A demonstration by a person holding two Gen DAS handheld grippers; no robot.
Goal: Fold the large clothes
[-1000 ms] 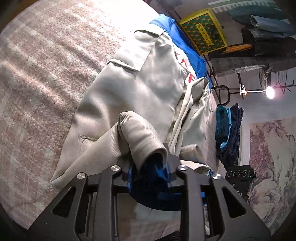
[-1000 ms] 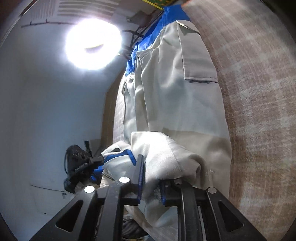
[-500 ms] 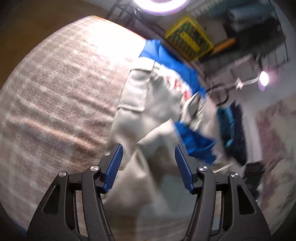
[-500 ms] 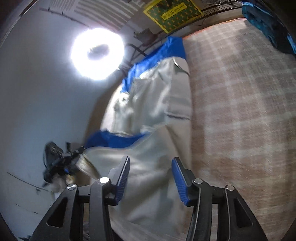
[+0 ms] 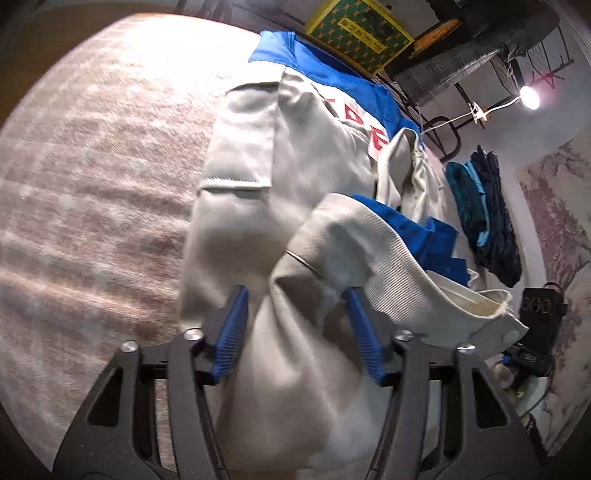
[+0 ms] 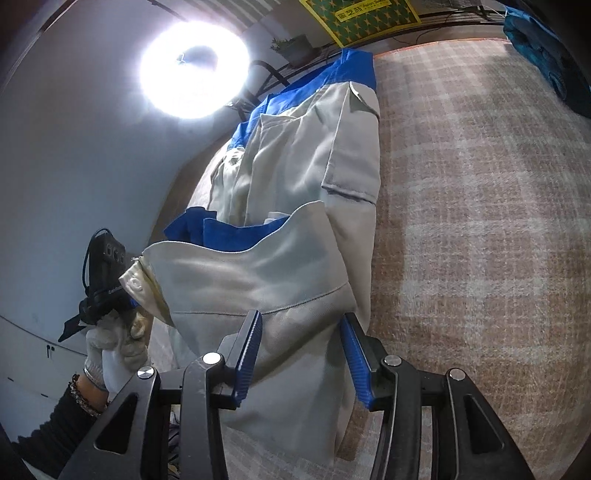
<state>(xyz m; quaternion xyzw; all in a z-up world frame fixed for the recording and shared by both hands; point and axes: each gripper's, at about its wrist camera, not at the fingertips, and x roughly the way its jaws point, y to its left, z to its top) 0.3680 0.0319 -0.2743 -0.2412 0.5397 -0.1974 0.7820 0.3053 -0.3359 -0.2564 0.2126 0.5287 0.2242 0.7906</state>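
Note:
A beige-grey work jacket (image 5: 295,155) with a blue yoke and red lettering lies lengthwise on a plaid blanket (image 5: 92,184). Its near part is folded over onto the body, showing blue lining (image 5: 417,232) and a cuff with a snap (image 5: 509,334). My left gripper (image 5: 297,325) hovers over this fold. Its jaws are closing with cloth lying between the blue pads, which do not clamp it. My right gripper (image 6: 301,350) stands open over the same fold (image 6: 258,273), with cloth between its pads. A gloved hand (image 6: 110,347) holds the other gripper's handle at the left.
A yellow-green box (image 5: 360,31) and a wire rack stand beyond the jacket's collar. Dark blue clothes (image 5: 484,218) lie at the blanket's right edge. A ring light (image 6: 194,68) glares at the far side, and bare blanket (image 6: 480,221) stretches beside the jacket.
A second ago both grippers were shut on bunched jacket cloth. Both have let go and drawn back, and the fold now lies on the jacket. The left jaws are narrower than half a second ago.

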